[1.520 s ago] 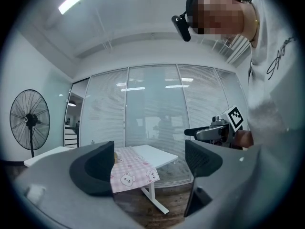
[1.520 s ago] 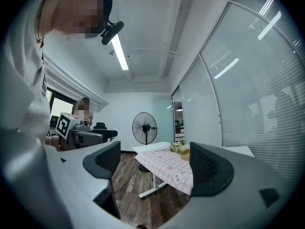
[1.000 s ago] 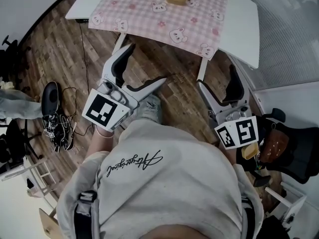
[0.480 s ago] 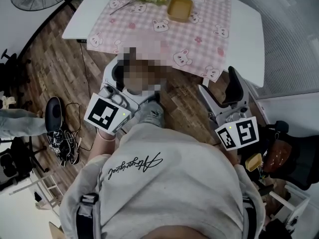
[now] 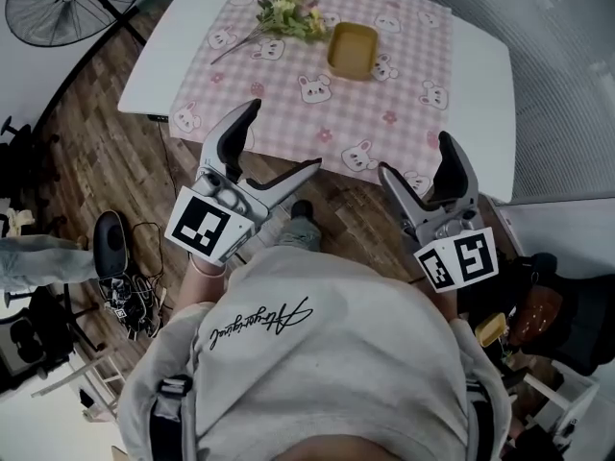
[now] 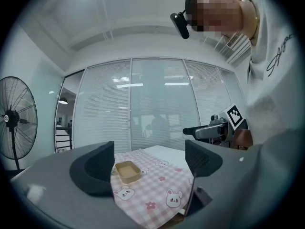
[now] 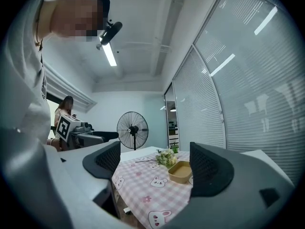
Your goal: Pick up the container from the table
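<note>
On the bench (image 5: 479,65), toward the far side of its pink checked cloth (image 5: 288,104) and beside a flower sprig (image 5: 288,12), the tan container (image 5: 352,50) sits upright, well apart from left tool (image 5: 284,134) and right tool (image 5: 415,154), both by the near edge, jaws spread wide, nothing gripped.

an office-type room: full-height glazed partitions with blinds (image 6: 157,109), ceiling strip light (image 7: 109,54), wood-pattern floor (image 5: 106,152), pedestal fan (image 7: 133,129), white table (image 5: 480,56) with a checked cloth (image 5: 317,94).
</note>
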